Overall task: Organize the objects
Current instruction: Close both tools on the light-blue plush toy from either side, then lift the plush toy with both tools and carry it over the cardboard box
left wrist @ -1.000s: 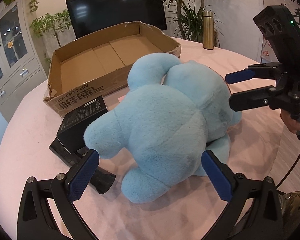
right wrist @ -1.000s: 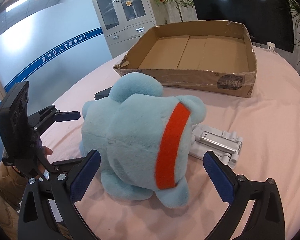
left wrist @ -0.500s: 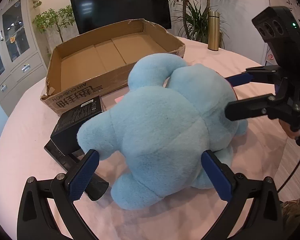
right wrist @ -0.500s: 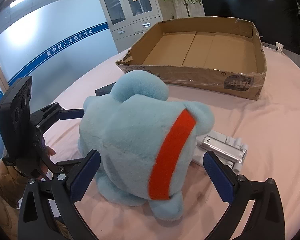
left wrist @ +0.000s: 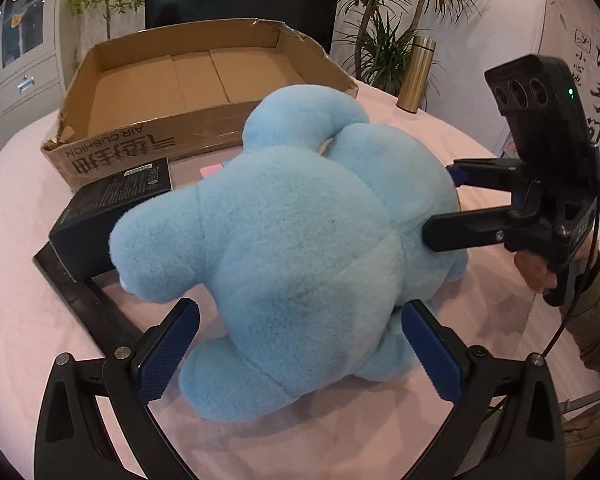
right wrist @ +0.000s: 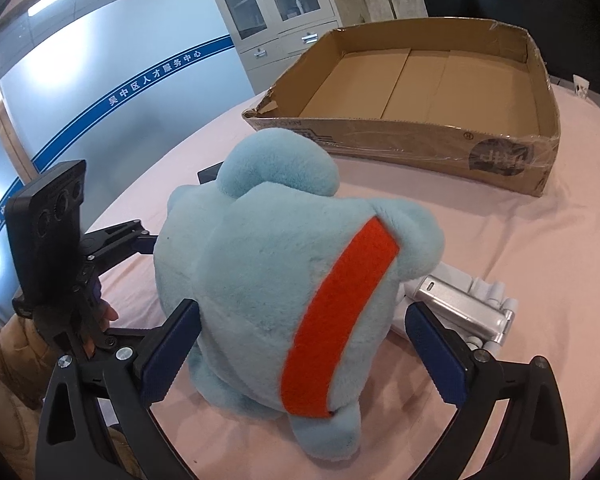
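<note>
Your plush toy (left wrist: 300,248) sits on the table (left wrist: 20,200) between both claws — left claw (left wrist: 298,354) and right claw (right wrist: 300,356) each spread wide around it (neither squeezing) — with the cardboard box (left wrist: 112,152) just beyond.

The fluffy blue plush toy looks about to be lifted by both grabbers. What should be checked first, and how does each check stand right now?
1. Left gripper straddles the light blue plush toy: ok.
2. Right gripper straddles it from the other side: ok.
3. Fingers pressing firmly into the plush: cannot tell.
4. Brown cardboard box open, nothing inside: ok.
5. Black rectangular box beside the toy, free of it: cannot tell.
6. Silver and white gadget clear of the right fingers: not ok, very close.
</note>
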Demonstrator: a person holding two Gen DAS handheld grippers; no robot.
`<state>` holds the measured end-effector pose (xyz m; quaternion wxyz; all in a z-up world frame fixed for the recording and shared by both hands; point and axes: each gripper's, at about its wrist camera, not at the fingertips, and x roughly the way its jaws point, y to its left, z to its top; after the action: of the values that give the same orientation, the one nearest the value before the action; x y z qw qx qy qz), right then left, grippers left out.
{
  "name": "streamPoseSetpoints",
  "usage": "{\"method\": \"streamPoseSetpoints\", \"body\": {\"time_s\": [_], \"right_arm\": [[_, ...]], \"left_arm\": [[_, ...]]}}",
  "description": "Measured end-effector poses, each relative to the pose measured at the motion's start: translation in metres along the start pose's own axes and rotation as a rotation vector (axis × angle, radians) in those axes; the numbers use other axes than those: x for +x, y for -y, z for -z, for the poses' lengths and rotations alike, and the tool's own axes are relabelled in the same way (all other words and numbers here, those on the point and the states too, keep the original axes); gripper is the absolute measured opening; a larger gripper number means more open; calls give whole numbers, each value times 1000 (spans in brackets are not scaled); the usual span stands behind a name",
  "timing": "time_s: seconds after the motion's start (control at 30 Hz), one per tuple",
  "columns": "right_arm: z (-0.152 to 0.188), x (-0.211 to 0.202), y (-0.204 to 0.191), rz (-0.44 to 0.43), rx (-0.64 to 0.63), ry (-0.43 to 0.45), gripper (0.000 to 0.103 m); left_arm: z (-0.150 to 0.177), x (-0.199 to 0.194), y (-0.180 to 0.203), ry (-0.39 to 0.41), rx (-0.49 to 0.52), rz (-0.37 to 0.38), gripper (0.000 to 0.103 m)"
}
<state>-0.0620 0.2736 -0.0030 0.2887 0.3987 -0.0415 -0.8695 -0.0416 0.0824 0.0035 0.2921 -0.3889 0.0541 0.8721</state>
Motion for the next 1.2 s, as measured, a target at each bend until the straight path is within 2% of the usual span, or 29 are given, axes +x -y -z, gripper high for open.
{"method": "streamPoseSetpoints", "body": {"time_s": [0.13, 0.27, 0.63, 0.8, 0.9, 1.2], "right_arm": [[-1, 5, 2, -23, 8, -11, 94], [-2, 8, 2, -31, 6, -26, 92], [-3, 13, 7, -35, 41, -34, 91], [-2, 9, 3, -23, 39, -29, 80], [0, 6, 0, -17, 38, -28, 78], [-4, -16, -11, -8, 10, 3, 77]], "left_arm": [[-4, 8, -4, -13, -20, 56, 96], [-5, 19, -4, -47, -23, 70, 92], [-3, 19, -4, -24, -1, 86, 84], [-4, 17, -7, -17, -5, 102, 75], [-3, 15, -7, -14, -7, 113, 72], [-10, -1, 6, 29, 28, 101, 70]]}}
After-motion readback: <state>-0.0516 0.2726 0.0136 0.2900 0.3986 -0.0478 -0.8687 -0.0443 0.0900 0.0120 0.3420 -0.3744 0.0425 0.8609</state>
